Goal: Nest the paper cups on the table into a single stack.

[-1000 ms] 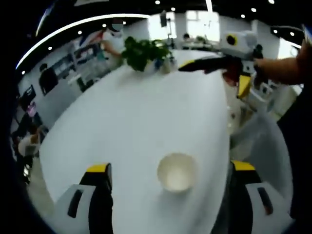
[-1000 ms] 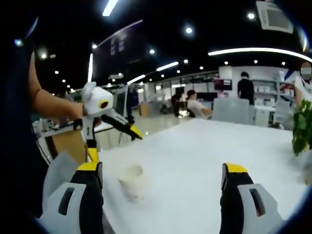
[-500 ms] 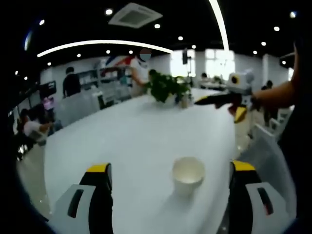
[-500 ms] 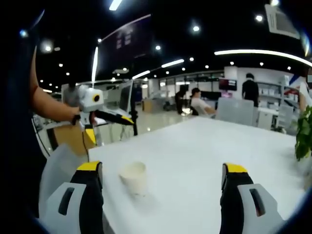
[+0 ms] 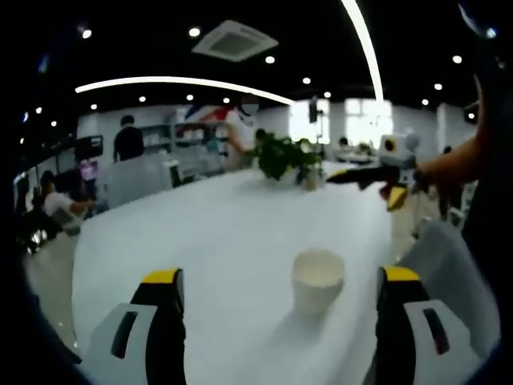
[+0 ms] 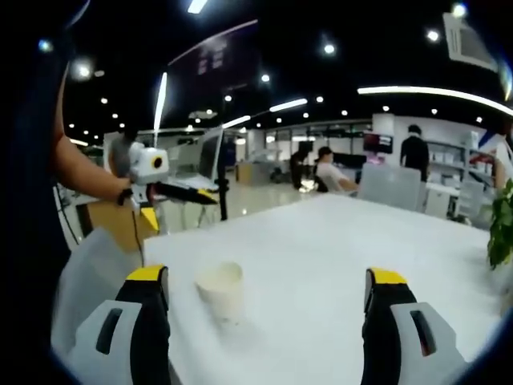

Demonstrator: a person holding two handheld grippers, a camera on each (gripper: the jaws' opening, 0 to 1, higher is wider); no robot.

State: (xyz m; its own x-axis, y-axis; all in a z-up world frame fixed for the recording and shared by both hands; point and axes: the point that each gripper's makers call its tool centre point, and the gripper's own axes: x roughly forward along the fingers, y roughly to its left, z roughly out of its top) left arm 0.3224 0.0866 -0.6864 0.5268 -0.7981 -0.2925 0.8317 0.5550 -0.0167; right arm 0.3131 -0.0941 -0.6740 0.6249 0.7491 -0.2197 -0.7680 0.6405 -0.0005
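A white paper cup (image 5: 318, 278) stands upright on the white table (image 5: 216, 241), near its edge. In the left gripper view it sits between my left gripper's (image 5: 280, 277) wide-open jaws, closer to the right jaw and a little beyond the tips. In the right gripper view the same cup (image 6: 220, 289) stands just inside the left jaw of my right gripper (image 6: 266, 275), which is open and empty. Each gripper also appears in the other's view, held up off the table by a hand: the right gripper (image 5: 385, 164) and the left gripper (image 6: 160, 180).
A potted green plant (image 5: 280, 156) stands at the far end of the table; its leaves (image 6: 503, 228) reach the right gripper view's edge. Chairs (image 6: 393, 183) and several people fill the office behind. A pale chair back (image 5: 445, 273) sits beside the table edge.
Both views have shifted: the left gripper's camera has dropped from looking down into the cup to seeing it from the side. The cup has stayed put and both grippers remain open.
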